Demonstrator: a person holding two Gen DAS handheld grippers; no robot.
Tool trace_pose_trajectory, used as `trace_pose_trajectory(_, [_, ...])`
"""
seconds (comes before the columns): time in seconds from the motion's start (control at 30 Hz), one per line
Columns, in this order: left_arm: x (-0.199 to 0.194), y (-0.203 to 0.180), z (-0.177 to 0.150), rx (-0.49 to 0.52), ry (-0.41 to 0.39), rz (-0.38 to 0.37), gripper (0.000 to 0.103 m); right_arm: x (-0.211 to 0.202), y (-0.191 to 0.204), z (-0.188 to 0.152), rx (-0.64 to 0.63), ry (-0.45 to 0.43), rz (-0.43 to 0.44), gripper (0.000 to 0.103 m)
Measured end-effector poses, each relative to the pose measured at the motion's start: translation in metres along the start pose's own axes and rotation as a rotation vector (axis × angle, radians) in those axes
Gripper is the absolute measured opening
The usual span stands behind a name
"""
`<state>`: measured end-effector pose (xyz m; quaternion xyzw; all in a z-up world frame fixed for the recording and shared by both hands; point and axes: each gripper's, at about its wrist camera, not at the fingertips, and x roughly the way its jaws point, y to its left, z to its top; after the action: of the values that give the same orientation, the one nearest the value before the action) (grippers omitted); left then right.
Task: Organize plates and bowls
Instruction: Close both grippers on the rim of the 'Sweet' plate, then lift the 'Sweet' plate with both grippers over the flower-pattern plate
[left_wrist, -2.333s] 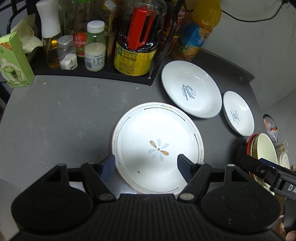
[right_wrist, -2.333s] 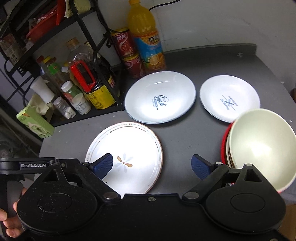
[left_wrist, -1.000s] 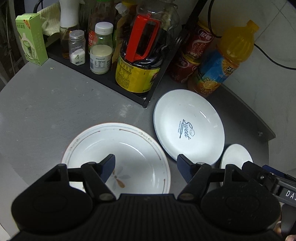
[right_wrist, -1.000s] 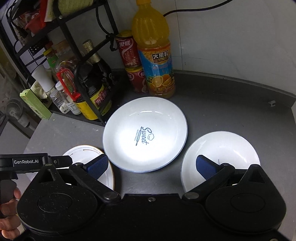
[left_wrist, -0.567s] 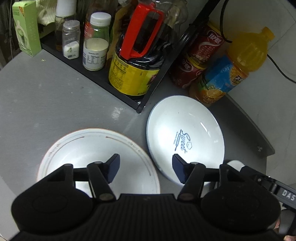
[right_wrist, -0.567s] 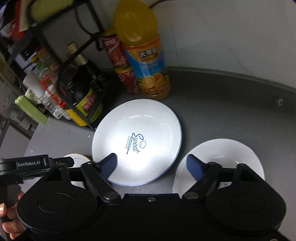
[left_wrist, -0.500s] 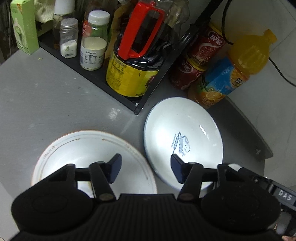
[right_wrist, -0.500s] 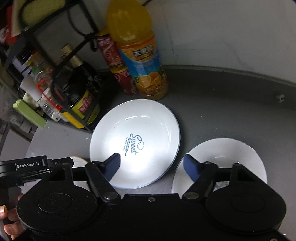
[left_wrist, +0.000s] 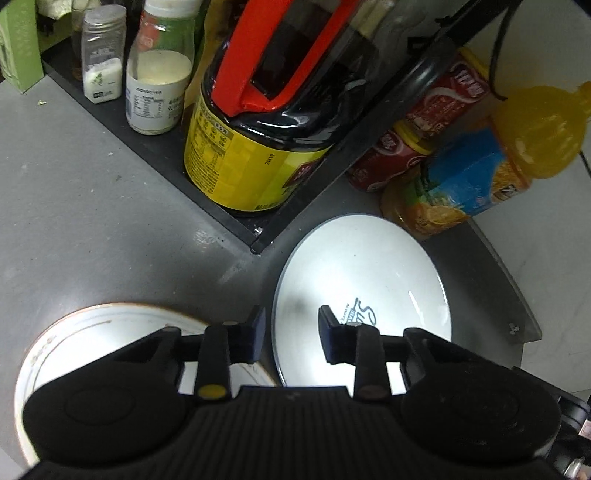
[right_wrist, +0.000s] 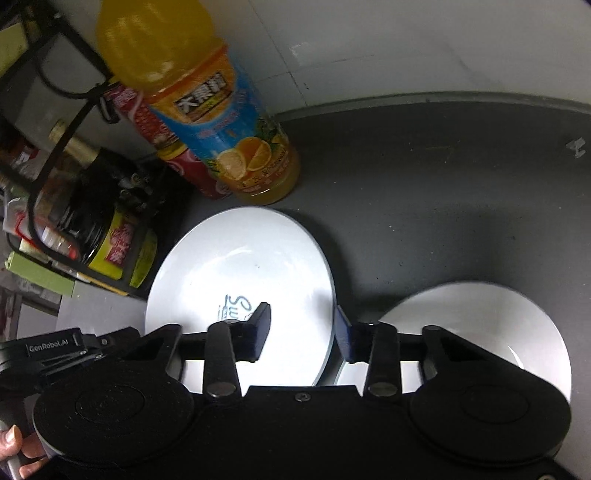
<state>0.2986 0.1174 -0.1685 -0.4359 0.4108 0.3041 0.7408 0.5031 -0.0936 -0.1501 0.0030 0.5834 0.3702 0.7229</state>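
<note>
Grey counter (left_wrist: 92, 229); both claws straddle printed plate (left_wrist: 369, 266) rim, unclosed.

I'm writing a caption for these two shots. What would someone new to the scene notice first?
Most eye-catching is the white plate printed with blue script at the center of the grey table, with both grippers straddling opposite rims: the left gripper at its left edge, the right gripper at its right edge. Behind it stand a bright orange juice bottle and, on a black rack, a dark jug with a red handle.
</note>
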Motion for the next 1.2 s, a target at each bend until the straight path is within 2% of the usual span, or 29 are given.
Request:
trace_pose_trajectory(0.27, [0.032,0.003,0.006,-0.013,0.037,0.017,0.021,0.023,-0.013,0.009,0.031,0.023,-0.054,0.027])
trace_pose_trajectory(0.43, [0.049,0.006,0.008,-0.032,0.068,0.014,0.013,0.04,-0.015,0.01,0.05,0.057,-0.049,0.024])
trace_pose_trajectory(0.63, [0.058,0.006,0.009,-0.037,0.067,-0.013,0.013,0.054,-0.012,0.006,0.063,0.092,-0.035,0.02])
trace_pose_trajectory(0.8, [0.059,0.012,0.012,-0.041,0.088,-0.042,0.012,0.054,-0.009,0.005,0.063,0.09,-0.049,0.018])
trace_pose_trajectory(0.93, [0.057,0.015,0.015,-0.033,0.106,-0.045,0.011,0.05,-0.013,-0.001,0.102,0.093,-0.024,0.015])
trace_pose_trajectory(1.2, [0.04,0.021,0.019,0.014,0.128,-0.069,0.009,0.023,-0.011,-0.015,0.152,0.044,0.02,0.007])
